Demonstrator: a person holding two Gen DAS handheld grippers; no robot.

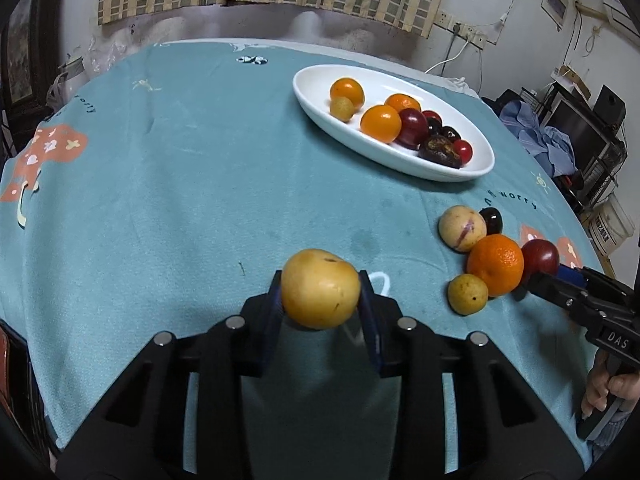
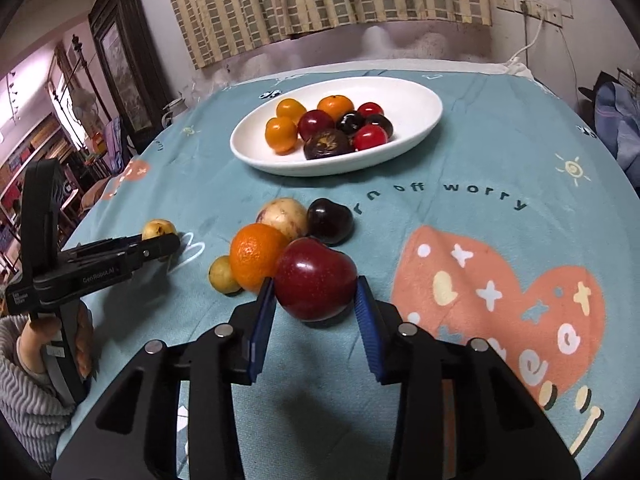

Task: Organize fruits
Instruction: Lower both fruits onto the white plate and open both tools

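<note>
My left gripper (image 1: 320,296) is shut on a large yellow fruit (image 1: 320,288), held just above the teal cloth; it also shows in the right wrist view (image 2: 160,229). My right gripper (image 2: 316,300) has its blue pads against a red plum (image 2: 316,278), which rests on the cloth; this plum shows in the left wrist view too (image 1: 540,256). Beside the plum lie an orange (image 2: 256,258), a small yellow fruit (image 2: 222,274), a pale striped fruit (image 2: 284,216) and a dark plum (image 2: 330,220). A white oval dish (image 2: 420,120) farther back holds several orange, red and dark fruits.
A teal printed cloth (image 1: 160,200) covers the round table. A striped curtain (image 2: 320,0) hangs behind it. Shelves and clutter (image 1: 580,140) stand past the table's right edge, a dark cabinet (image 2: 120,60) past its left.
</note>
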